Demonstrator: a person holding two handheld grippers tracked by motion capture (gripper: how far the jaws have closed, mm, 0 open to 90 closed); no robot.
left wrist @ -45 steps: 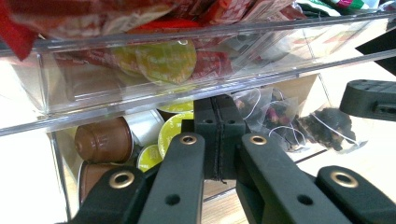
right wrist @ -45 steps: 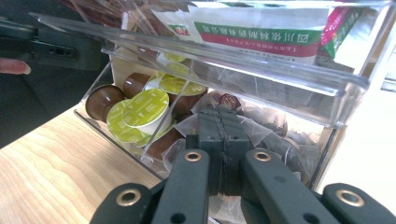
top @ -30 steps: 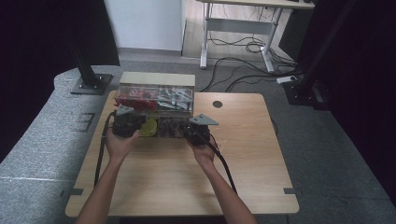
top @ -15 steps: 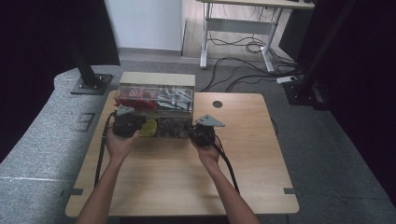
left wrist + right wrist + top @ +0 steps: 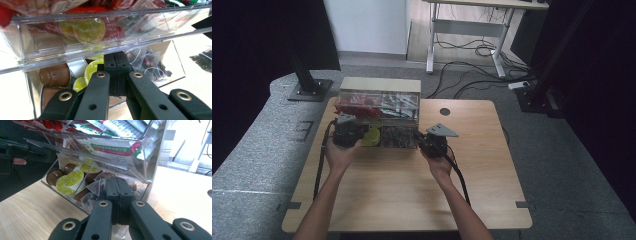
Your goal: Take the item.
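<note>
The clear organiser point(image 5: 379, 117) stands at the far edge of the worktop point(image 5: 412, 190), its upper tray full of red and white packets, its lower drawer point(image 5: 384, 137) drawn out toward the person and holding brown and yellow-green capsules point(image 5: 70, 180) on one side and tea bags point(image 5: 147, 60) on the other. Both tongs meet the drawer's front from the six o'clock side: the left tongs point(image 5: 346, 134) at the capsule end, the right tongs point(image 5: 432, 142) at the tea-bag end. In the left gripper view the left tongs point(image 5: 117, 75) are pressed together with nothing visible between them, their tips under the upper tray's lip and against the drawer front; in the right gripper view the right tongs point(image 5: 117, 197) are likewise clenched, tips touching the clear front wall. The drawer's long axis runs nine to three o'clock, across both tongs, and its travel runs six to twelve, straight ahead of them. So the drawer lies at twelve o'clock from each hand, neither nearer than the other, and an even push from both ends looks the likely way to slide it home without skewing it.
</note>
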